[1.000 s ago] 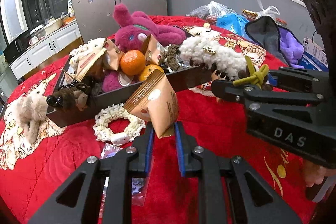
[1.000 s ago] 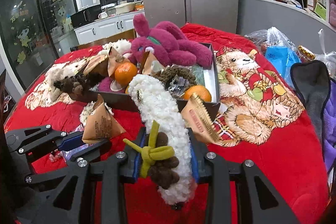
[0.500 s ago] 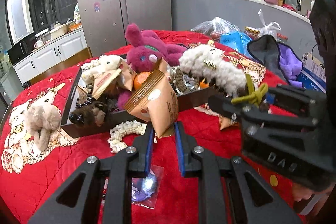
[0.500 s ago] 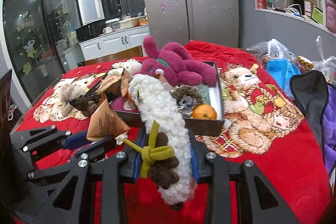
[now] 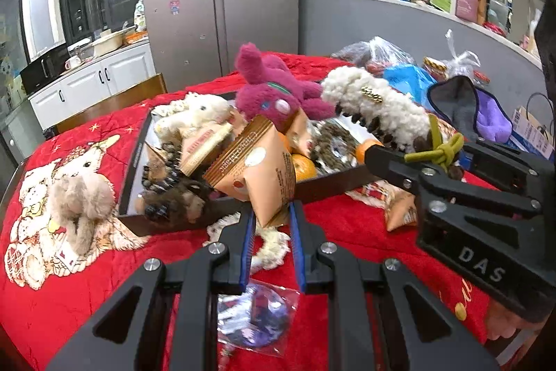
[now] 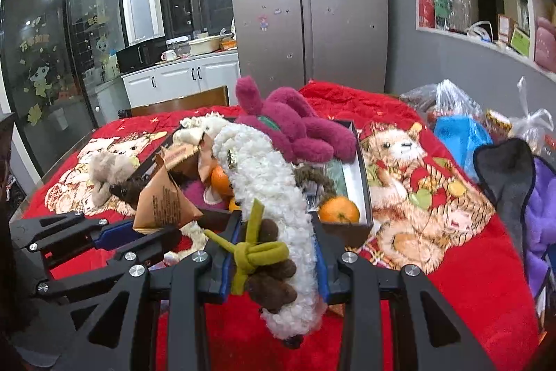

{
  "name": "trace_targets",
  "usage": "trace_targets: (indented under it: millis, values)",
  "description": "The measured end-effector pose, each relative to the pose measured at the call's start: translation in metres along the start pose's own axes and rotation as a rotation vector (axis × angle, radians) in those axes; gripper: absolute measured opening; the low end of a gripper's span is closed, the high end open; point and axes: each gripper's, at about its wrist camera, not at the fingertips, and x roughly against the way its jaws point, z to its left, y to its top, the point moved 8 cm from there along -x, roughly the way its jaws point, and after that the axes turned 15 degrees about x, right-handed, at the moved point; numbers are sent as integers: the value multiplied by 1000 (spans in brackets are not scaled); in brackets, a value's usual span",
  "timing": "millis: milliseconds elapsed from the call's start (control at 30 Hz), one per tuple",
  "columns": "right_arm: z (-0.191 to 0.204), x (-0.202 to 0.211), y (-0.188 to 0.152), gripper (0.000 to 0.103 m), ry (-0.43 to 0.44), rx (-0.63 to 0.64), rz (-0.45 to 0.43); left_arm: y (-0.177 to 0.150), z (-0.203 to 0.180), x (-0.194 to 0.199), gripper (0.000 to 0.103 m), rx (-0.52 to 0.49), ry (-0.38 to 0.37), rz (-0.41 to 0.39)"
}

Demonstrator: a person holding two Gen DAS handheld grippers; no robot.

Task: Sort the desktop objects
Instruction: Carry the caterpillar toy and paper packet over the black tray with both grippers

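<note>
Left of the tray [image 5: 137, 141], a beige plush [image 5: 81, 197] lay on the red table. Over its near wall, the left gripper [image 5: 270, 225] had lifted clear, fingers clenched on a "Choco Magic" packet [image 5: 259, 176]. Right of that, the right gripper [image 6: 274, 252], marked "DAS", had also risen, grasping a white fluffy clip [image 6: 264, 183]. Both likely go into the tray next.

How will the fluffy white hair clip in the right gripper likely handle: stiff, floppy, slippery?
The hair clip probably stays stiff: it juts past the right gripper without sagging. Its fleece likely grips the pads well. It looks light, though its length might let it pivot.
</note>
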Motion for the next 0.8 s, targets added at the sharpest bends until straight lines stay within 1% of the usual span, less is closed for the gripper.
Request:
trace_targets:
  millis: [167, 433, 633, 733, 800]
  values:
    - [4, 1, 16, 36, 3, 16, -13, 14, 15, 3, 20, 29, 15, -28]
    - [4, 2, 42, 36, 20, 7, -33, 39, 32, 6, 20, 63, 17, -50]
    - [-1, -9, 55, 36, 27, 24, -18, 55, 38, 3, 20, 77, 11, -56]
    - [-7, -15, 62, 36, 35, 21, -12, 70, 39, -3, 20, 93, -9, -40]
    - [-12, -20, 71, 36, 43, 11, -10, 86, 41, -6, 20, 112, -14, -46]
